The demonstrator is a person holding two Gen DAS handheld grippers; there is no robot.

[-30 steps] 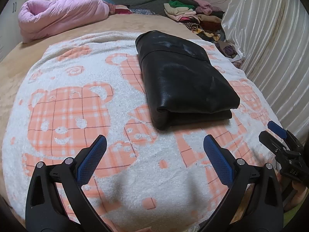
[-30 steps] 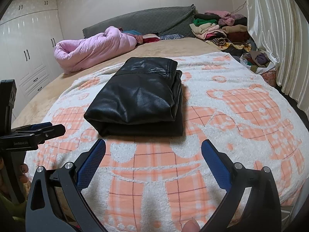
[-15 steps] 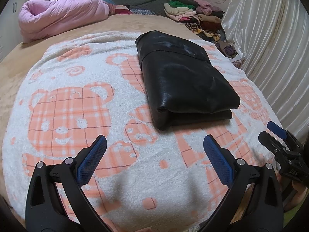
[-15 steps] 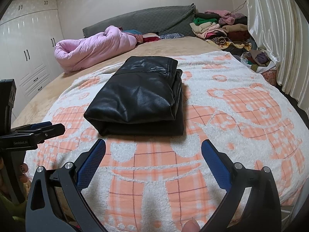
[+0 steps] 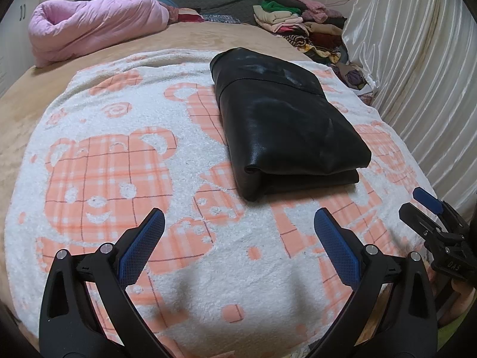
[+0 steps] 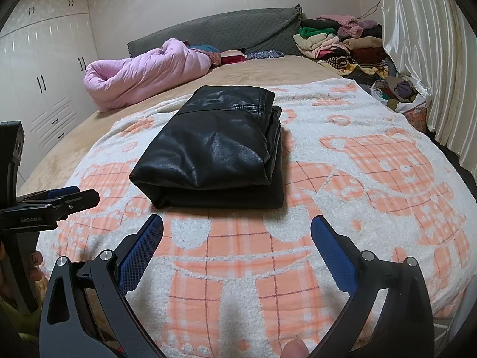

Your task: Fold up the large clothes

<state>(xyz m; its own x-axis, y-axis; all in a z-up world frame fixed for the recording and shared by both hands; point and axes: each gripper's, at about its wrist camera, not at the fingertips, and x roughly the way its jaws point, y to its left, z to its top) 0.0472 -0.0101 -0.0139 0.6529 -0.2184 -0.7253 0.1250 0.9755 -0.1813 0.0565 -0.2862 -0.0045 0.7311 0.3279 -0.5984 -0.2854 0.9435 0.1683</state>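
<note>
Garment: one black leather garment [image 5: 286,125] [image 6: 214,149], folded into a thick rectangular bundle – it lies flat on the blanket, a little far of the middle, touched by neither gripper.
Blanket: one white blanket [image 5: 119,155] [image 6: 372,185] with orange checked bears, spread over the near part of the bed.
Left gripper: left gripper [image 5: 238,240] [image 6: 70,195] stands wide and holds nothing, hanging over the blanket's near edge, near-left of the garment.
Right gripper: right gripper [image 6: 237,246] [image 5: 420,203] is spread wide and holds nothing – it sits near the garment's near edge, apart from it.
Bed: one bed [image 5: 226,34] with a tan cover showing on its far half.
Quilt: one pink quilt [image 5: 95,26] [image 6: 146,68], rolled at the far left.
Clothes: one mixed pile of clothes [image 5: 298,21] [image 6: 337,44] at the far right corner.
Curtain: one pale pleated curtain [image 5: 411,47] along the right side.
Wardrobe: one white wardrobe [image 6: 38,68] on the left.
</note>
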